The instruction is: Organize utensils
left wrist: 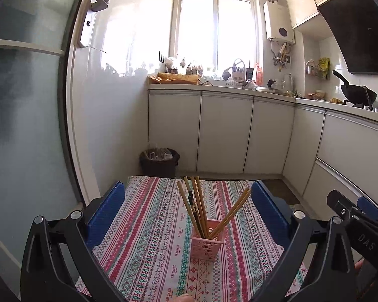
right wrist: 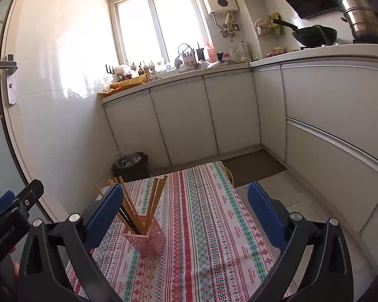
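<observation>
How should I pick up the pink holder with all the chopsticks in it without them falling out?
Grip the pink holder low on its two flat side walls, coming in level from the near side. It stands upright on the tablecloth, and the chopsticks fan out above its rim, so a grab from the top would probably knock them.

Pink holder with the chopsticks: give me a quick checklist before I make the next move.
1. Pink holder upright on the tablecloth: ok.
2. Chopsticks all standing in the holder: ok.
3. Left gripper open, nothing held: ok.
4. Right gripper open, nothing held: ok.
5. Loose utensils left on the cloth: none visible, though near edge hidden: cannot tell.
</observation>
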Demonstrator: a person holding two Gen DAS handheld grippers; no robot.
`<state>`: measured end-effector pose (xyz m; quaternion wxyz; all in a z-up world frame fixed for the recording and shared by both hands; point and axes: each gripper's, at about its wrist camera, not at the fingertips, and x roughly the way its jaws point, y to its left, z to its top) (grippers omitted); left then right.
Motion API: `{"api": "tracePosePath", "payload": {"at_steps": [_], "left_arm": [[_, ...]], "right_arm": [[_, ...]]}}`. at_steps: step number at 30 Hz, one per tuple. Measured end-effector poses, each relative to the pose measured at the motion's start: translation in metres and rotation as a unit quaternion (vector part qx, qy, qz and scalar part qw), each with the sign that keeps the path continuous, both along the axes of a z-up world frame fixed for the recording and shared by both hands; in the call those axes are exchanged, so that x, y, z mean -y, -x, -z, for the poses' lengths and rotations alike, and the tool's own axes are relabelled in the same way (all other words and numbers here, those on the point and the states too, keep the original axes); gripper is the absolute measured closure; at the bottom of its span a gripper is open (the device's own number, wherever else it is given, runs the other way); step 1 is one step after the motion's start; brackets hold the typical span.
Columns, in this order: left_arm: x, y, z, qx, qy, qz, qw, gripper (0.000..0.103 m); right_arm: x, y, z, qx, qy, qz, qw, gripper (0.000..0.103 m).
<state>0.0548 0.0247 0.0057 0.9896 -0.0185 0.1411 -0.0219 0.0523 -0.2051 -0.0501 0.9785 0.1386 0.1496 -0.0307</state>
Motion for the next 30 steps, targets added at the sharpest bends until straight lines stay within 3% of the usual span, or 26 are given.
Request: {"api": "tracePosePath", "payload": {"at_steps": [7, 30], "left_arm": [[0.003, 0.017, -0.003, 0.002, -0.004, -0.005, 1.0, 0.007], [0.018, 0.031, 0.005, -0.011, -0.014, -0.004, 0.9998, 0.007]], "right_arm": [[-0.01, 0.023, -0.001, 0.008, 0.031, 0.015, 0.999, 0.007], [0.002, 0.037, 0.004, -0.006, 0.024, 0.034, 0.999, 0.007]]}}
